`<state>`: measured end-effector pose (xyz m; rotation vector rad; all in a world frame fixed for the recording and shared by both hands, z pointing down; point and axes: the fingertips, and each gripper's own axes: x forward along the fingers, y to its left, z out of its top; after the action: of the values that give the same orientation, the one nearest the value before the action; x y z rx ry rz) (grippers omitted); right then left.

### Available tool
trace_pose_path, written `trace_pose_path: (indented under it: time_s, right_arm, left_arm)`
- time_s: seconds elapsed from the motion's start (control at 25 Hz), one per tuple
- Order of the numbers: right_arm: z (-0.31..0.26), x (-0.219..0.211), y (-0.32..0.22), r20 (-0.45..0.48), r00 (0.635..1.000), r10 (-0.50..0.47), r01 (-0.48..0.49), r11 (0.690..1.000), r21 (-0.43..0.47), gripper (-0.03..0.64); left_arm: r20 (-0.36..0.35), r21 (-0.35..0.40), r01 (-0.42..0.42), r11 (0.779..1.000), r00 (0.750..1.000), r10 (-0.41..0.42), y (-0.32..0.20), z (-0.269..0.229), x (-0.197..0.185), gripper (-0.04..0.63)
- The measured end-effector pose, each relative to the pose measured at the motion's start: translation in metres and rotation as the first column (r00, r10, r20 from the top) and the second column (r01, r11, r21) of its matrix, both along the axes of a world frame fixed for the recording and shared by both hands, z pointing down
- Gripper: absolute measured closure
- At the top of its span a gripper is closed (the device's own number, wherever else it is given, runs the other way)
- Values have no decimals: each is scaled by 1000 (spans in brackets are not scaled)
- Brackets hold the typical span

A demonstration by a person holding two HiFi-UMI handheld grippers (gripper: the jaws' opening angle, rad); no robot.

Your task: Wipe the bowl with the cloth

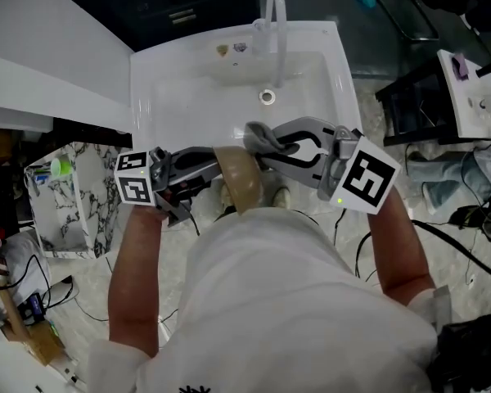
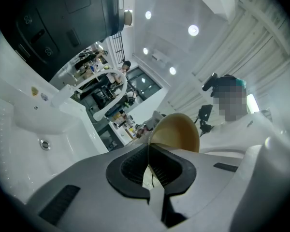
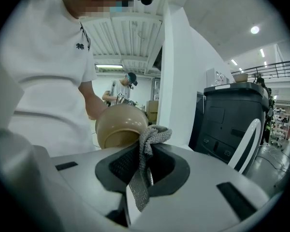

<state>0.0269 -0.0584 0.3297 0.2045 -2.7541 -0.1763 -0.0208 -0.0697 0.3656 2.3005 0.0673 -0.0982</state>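
The left tool (image 2: 148, 151) is clamping the bowl (image 2: 176, 132) by its rim, holding it tilted in front of the sink (image 1: 311, 80). The right tool (image 3: 144, 153) is pinching the cloth (image 3: 152, 138) at the bowl's side. It's needing firm, sweeping contact here, against a steady left grip.

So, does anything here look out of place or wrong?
Nothing spilled or broken. The one odd sight: the tan round bowl hangs on its side near the front edge of the white sink, pinched by its rim in the left tool, while the right tool grips a grey knitted cloth beside it.
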Motion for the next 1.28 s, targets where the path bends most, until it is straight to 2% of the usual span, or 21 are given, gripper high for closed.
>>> trace_pose_path:
  time_s: [0.36,0.8,1.0,1.28]
  right_arm:
    - [20,-9,4,-44,999,-14,12,1000,-29,571]
    - [20,-5,21,-49,996,-77,75,996,-48,572]
    - [10,2,20,-28,998,-65,64,997,-38,571]
    - [7,3,9,-16,1000,-10,10,1000,-15,571]
  left_arm:
    - [-30,4,28,1000,999,-28,-8,-8,-2,577]
    - [15,-15,69,997,998,-69,-18,6,-8,577]
    - [34,-25,67,997,997,-66,-16,14,-7,577]
    - [21,-21,31,999,999,-31,-6,10,0,577]
